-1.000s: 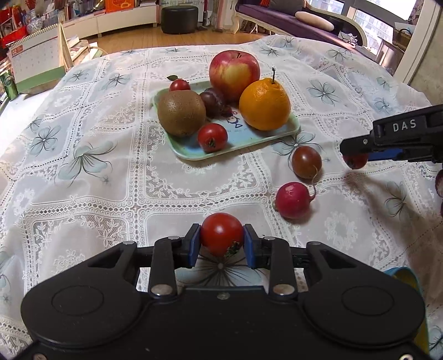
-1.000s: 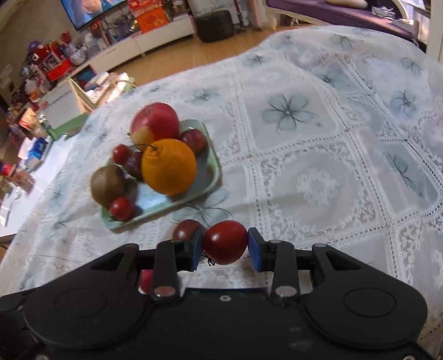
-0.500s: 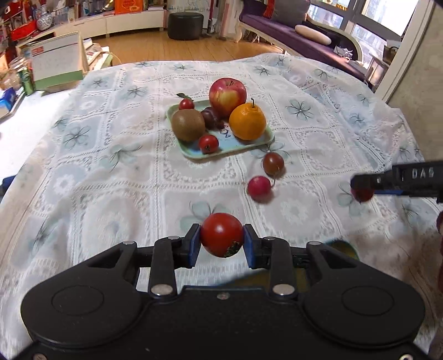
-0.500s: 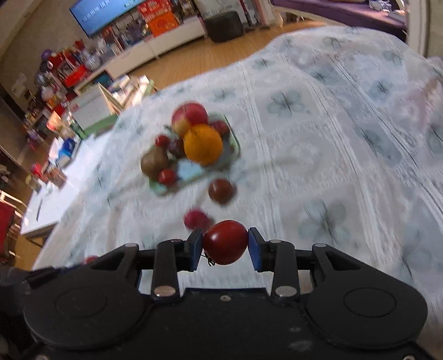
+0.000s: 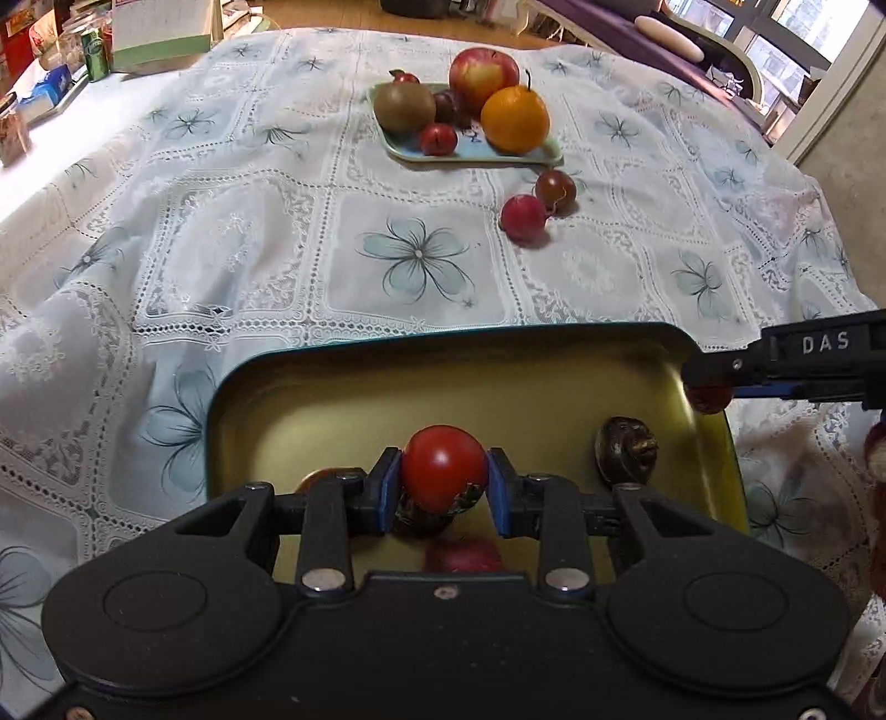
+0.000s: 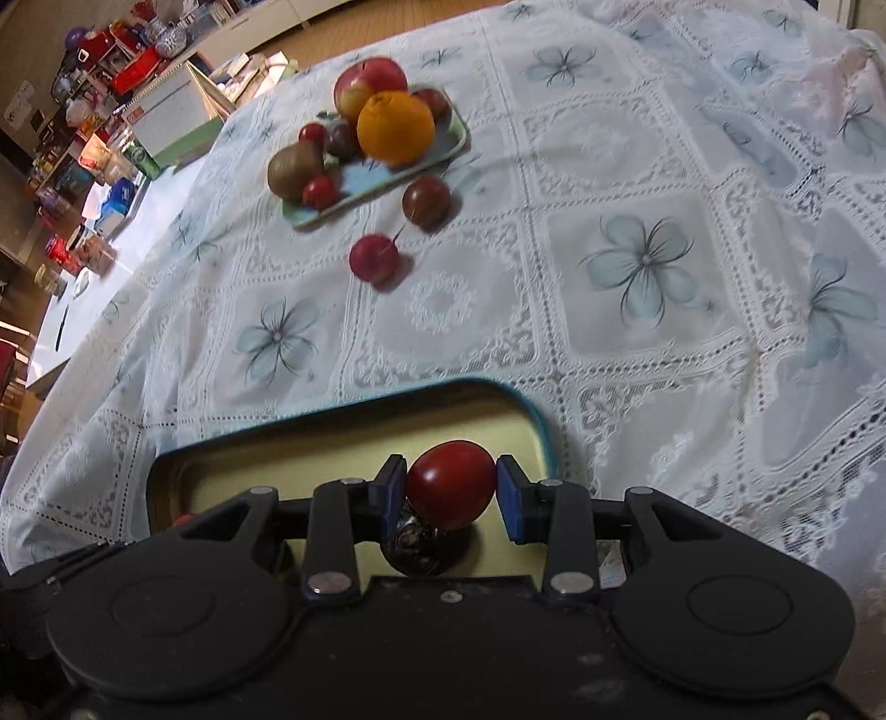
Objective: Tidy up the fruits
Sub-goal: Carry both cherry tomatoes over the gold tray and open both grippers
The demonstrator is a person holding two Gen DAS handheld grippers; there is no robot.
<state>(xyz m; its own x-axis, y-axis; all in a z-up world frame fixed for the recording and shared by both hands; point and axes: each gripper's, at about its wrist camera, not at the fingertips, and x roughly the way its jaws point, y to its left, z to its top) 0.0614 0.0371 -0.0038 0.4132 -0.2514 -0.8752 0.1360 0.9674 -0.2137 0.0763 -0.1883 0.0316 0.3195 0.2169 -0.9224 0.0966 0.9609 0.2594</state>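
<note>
White lace tablecloth (image 5: pixel 249 232) covers the counter. Left gripper (image 5: pixel 443 490) jaws clench a red tomato (image 5: pixel 443 465) above the yellow tray (image 5: pixel 332 410), lower centre. Right gripper (image 6: pixel 449 495) jaws clench a dark red tomato (image 6: pixel 451 490) over the same tray. Green fruit tray (image 5: pixel 470 158) sits upper centre.

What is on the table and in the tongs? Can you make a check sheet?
Surface: lace cloth with blue flowers.
Job's things: far tray holds apple, orange, kiwi, small fruits; two loose fruits on cloth; near tray holds a few dark fruits.
Clutter: nothing seen on cloth.
Tongs: left tongs shut on tomato; right tongs shut on dark tomato.
Cables: nothing seen.
Surroundings: shelves, sofa.
</note>
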